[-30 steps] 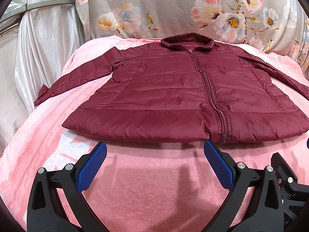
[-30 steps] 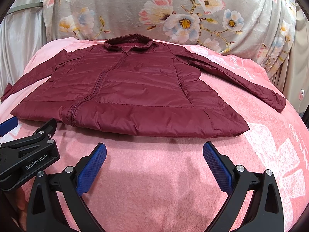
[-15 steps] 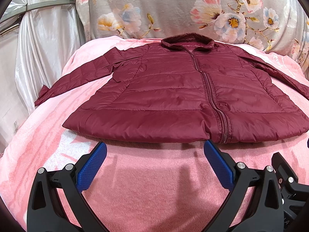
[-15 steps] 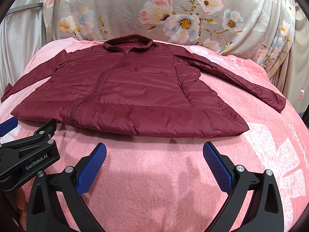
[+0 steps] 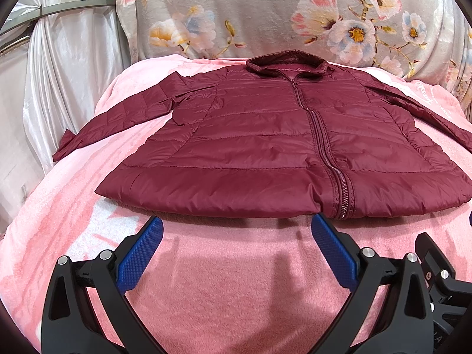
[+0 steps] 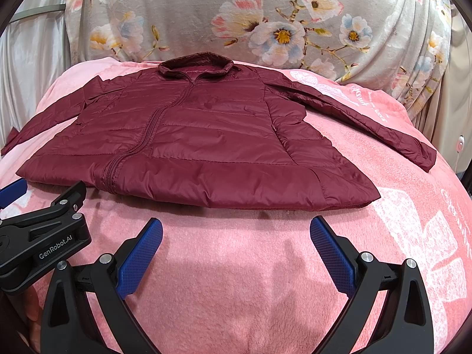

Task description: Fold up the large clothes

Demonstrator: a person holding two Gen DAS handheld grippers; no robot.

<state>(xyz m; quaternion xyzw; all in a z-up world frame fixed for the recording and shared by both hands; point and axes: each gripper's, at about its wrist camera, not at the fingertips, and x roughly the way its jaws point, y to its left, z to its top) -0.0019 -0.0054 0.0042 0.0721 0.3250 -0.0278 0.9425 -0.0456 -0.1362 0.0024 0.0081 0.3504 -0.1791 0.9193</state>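
A maroon quilted jacket (image 5: 265,147) lies flat and zipped on a pink blanket, collar at the far end, both sleeves spread out sideways. It also shows in the right wrist view (image 6: 191,141). My left gripper (image 5: 236,227) is open and empty, just short of the jacket's hem, left of the zipper. My right gripper (image 6: 236,230) is open and empty, just short of the hem's right half. The left gripper's body (image 6: 41,236) shows at the left of the right wrist view.
The pink blanket (image 5: 236,295) covers a soft, rounded surface and bears white print on the right (image 6: 413,236). A floral grey cushion (image 5: 265,14) stands behind the jacket. A silvery white curtain (image 5: 59,59) hangs at the left.
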